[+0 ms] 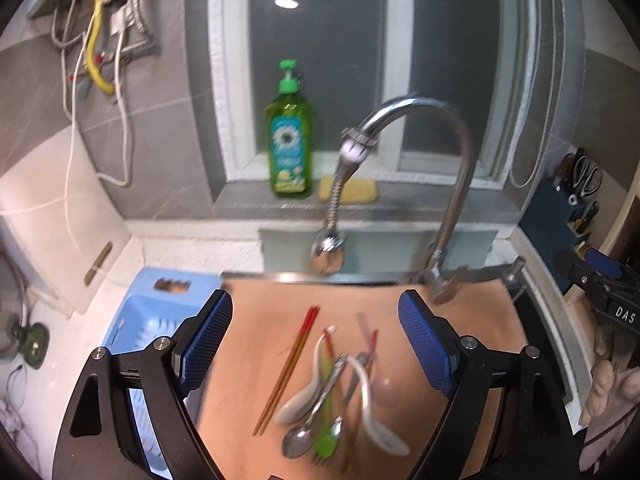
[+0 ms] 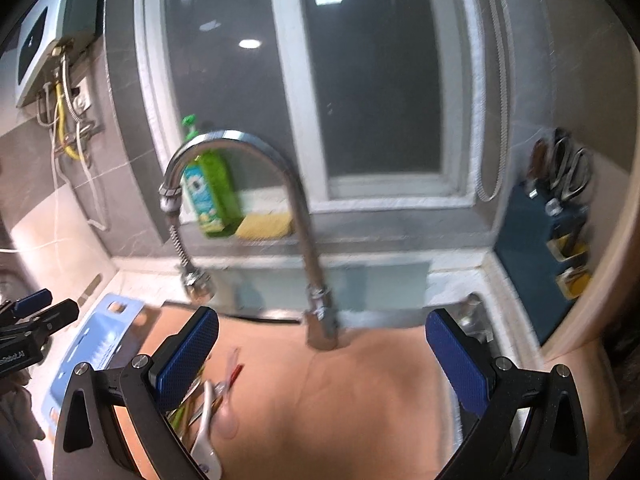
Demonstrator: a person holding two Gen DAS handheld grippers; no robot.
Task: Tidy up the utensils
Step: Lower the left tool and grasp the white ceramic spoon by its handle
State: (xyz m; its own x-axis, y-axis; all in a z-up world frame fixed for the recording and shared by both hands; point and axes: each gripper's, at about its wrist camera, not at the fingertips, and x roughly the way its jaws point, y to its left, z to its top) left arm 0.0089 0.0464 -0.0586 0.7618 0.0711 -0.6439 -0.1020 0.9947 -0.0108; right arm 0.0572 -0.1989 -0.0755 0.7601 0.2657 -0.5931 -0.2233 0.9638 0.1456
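On the tan board [image 1: 460,320], utensils [image 1: 332,392] lie tangled beside chopsticks [image 1: 288,368]. Left hand-held gripper [image 1: 316,340] and right hand-held gripper [image 2: 320,356] hang spread, empty. Risk: a pinch drags neighbours or slips.

Left tool [image 1: 316,340] and right tool [image 2: 322,356]: black angular frames; 2 blue cross-hatched pads each; silver round screws
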